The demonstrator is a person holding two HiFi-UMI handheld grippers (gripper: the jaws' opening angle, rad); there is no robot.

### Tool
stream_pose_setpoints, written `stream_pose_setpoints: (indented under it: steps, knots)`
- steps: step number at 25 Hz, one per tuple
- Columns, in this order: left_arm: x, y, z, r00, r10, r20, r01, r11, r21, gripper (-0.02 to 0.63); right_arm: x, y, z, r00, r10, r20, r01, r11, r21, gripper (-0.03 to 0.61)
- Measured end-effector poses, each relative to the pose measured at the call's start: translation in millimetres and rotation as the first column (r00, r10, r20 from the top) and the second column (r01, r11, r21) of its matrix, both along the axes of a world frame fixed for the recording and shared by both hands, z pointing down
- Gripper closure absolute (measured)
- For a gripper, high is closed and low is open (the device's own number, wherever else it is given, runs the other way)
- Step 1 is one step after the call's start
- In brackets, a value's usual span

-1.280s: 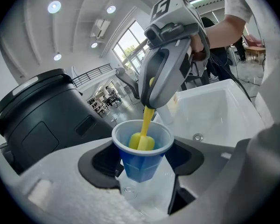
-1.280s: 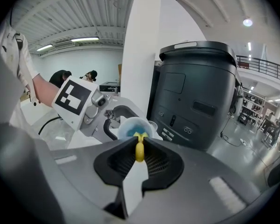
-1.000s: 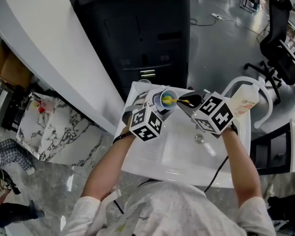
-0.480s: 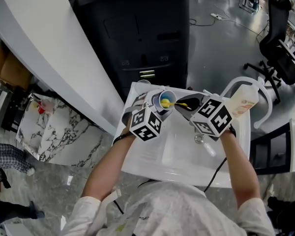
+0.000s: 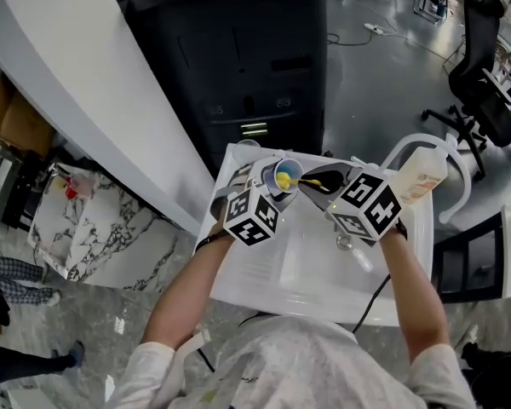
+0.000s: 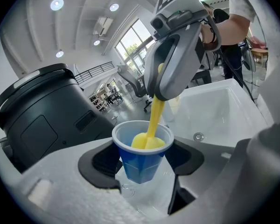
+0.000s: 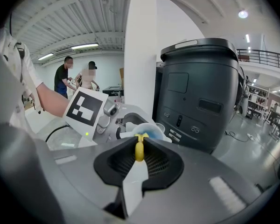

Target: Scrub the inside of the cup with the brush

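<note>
- The left claw (image 6: 143, 168) grasps a small blue plastic cup (image 6: 141, 160) with a pale inside, one pad on each side of it; the cup is held over the far edge of a white moulded sink (image 5: 264, 271);
- The right claw (image 7: 139, 158) is clenched on the thin handle of a yellow brush (image 6: 152, 120);
- The brush slants down into the cup; its rounded yellow head sits inside, below the rim;
- A tall black machine (image 5: 238, 66) stands just behind the sink.

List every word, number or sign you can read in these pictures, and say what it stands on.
No text here can be read.
Bottle label: print too blurred to read.
Black machine front panel: marks too small to read.
Marker cubes: black-and-white square patterns only, no letters.
</note>
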State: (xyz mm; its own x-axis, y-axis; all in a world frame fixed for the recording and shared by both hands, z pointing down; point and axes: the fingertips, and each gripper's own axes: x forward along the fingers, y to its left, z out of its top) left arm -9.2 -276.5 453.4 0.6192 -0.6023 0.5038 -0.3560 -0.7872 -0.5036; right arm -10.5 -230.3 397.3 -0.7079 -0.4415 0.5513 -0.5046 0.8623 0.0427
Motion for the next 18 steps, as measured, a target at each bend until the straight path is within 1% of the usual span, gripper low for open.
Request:
stream_pose_setpoints:
  steps: [7, 13, 18]
  knots:
    - [5, 4, 6, 1.000, 0.019, 0.014, -0.018, 1.000, -0.018, 0.311, 6, -1, -5, 1.000, 0.007, 0.016, -0.007, 1.000, -0.001, 0.543]
    - [9, 7, 6, 0.999, 0.038, 0.019, -0.038, 0.999, -0.016, 0.311, 12, -6, -12, 0.999, 0.029, 0.045, -0.029, 1.000, 0.000, 0.543]
    - [9, 7, 5, 0.999, 0.039, 0.017, -0.039, 0.999, -0.009, 0.311, 20, -10, -15, 0.997, 0.045, 0.056, -0.045, 0.999, 0.003, 0.543]
